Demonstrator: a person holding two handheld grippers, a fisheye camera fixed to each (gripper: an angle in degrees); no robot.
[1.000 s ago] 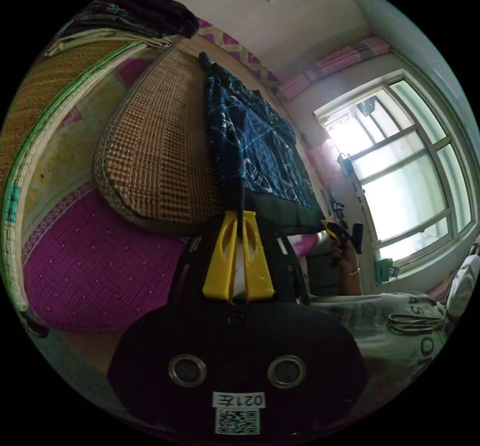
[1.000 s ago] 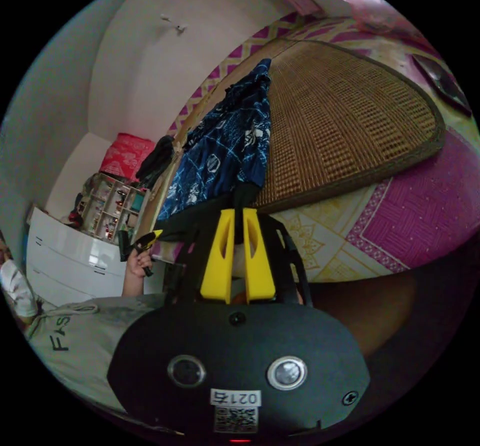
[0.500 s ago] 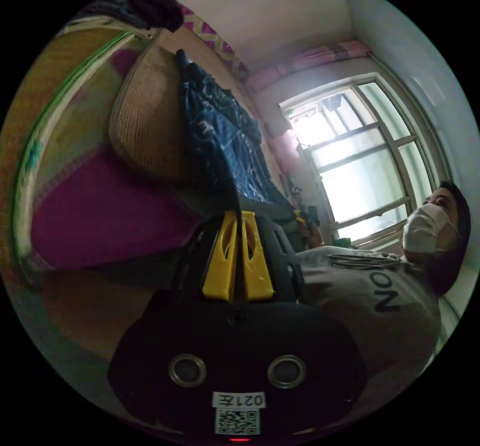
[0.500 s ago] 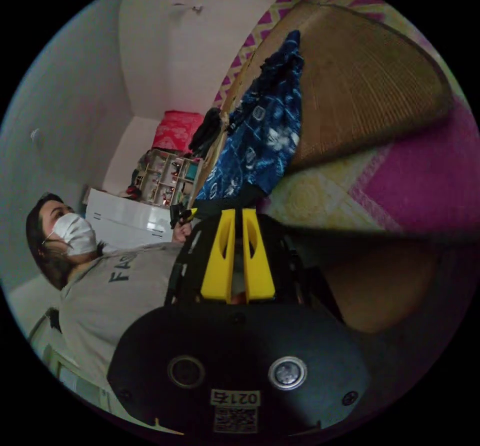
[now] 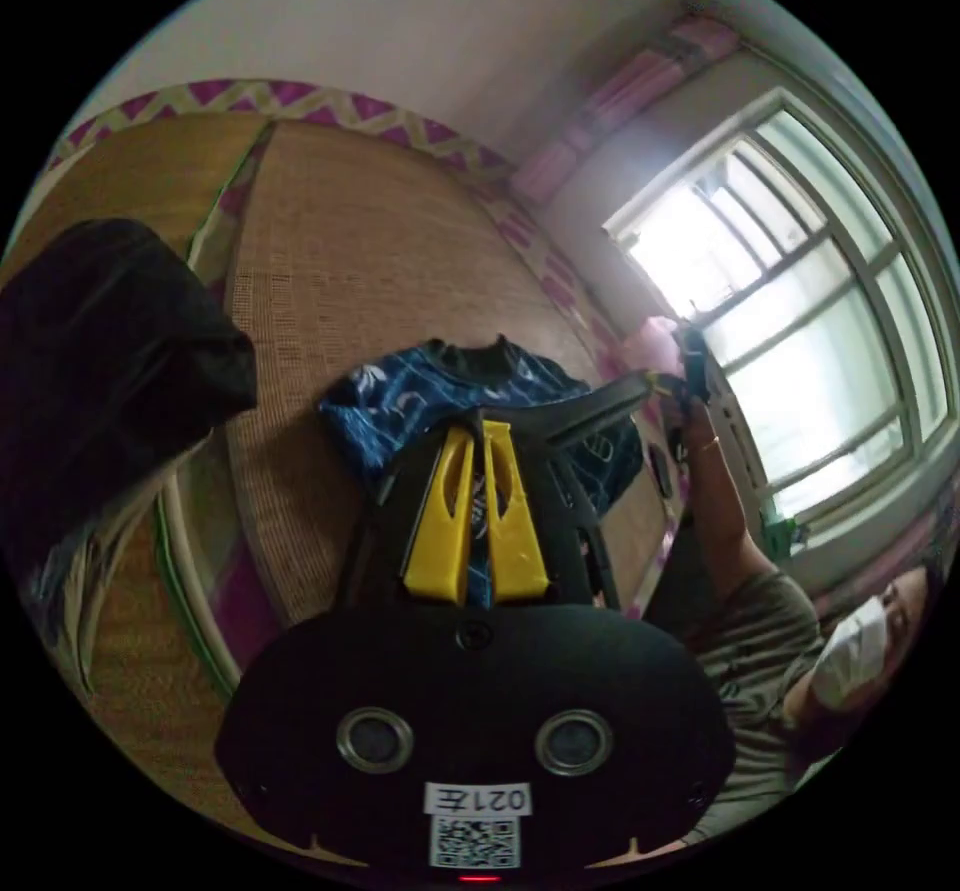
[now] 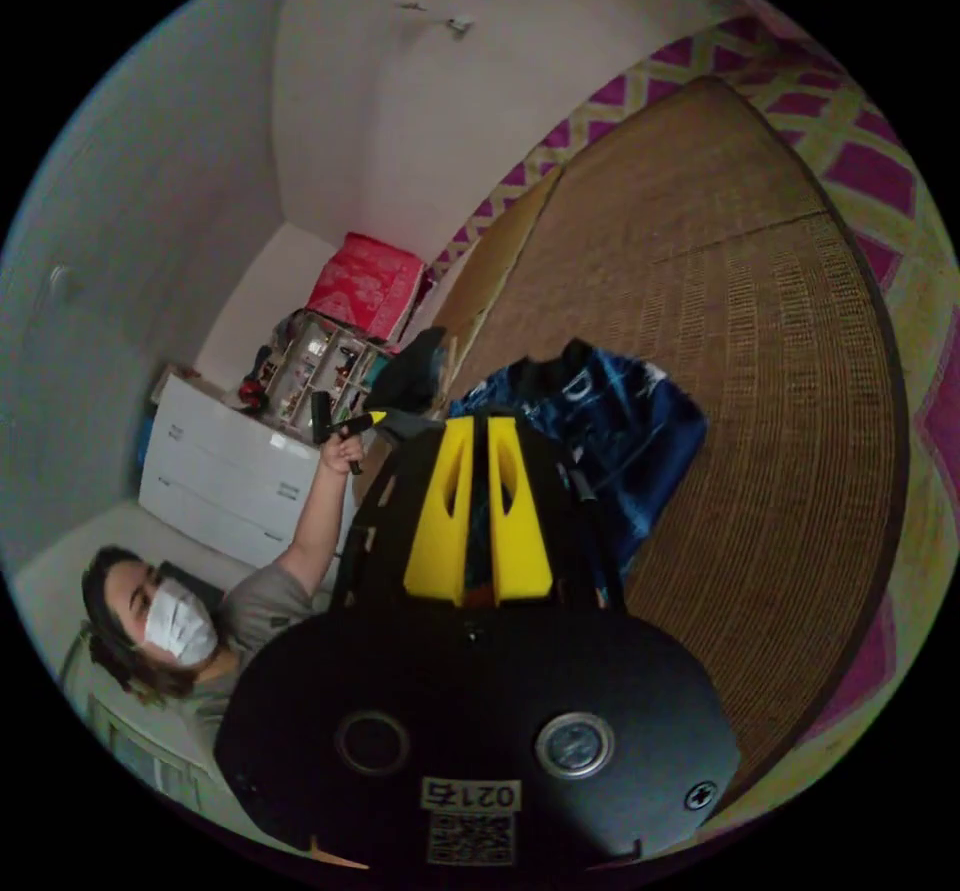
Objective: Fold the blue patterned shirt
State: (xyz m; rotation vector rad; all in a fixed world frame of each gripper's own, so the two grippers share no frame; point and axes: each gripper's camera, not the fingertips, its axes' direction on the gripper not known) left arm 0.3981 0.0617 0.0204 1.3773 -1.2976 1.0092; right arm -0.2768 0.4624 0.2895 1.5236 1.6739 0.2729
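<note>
Between the yellow jaws of the left gripper a strip of blue cloth is seen, and the jaws are nearly closed, so the cloth is judged to be clamped there, at the dark hem of the blue patterned shirt. The same is seen at the right gripper: its jaws stand close together with blue cloth between them, so this one too is judged to be pressed on the hem. The hem is held at two points, well apart, probably so that the edge is kept stretched and the shirt can be carried over as one flat layer, not as a bunch. In the left gripper view the right gripper is also visible at the far end of the taut dark hem, held up in a hand; in the right gripper view the left gripper is seen in the same manner. Beyond the jaws, the body of the shirt lies on the woven mat with the collar away from the grippers. By this it is judged that the lower part is being brought toward the collar for a fold in half. A dark pile of clothes rests beside the mat, apart from the shirt
</note>
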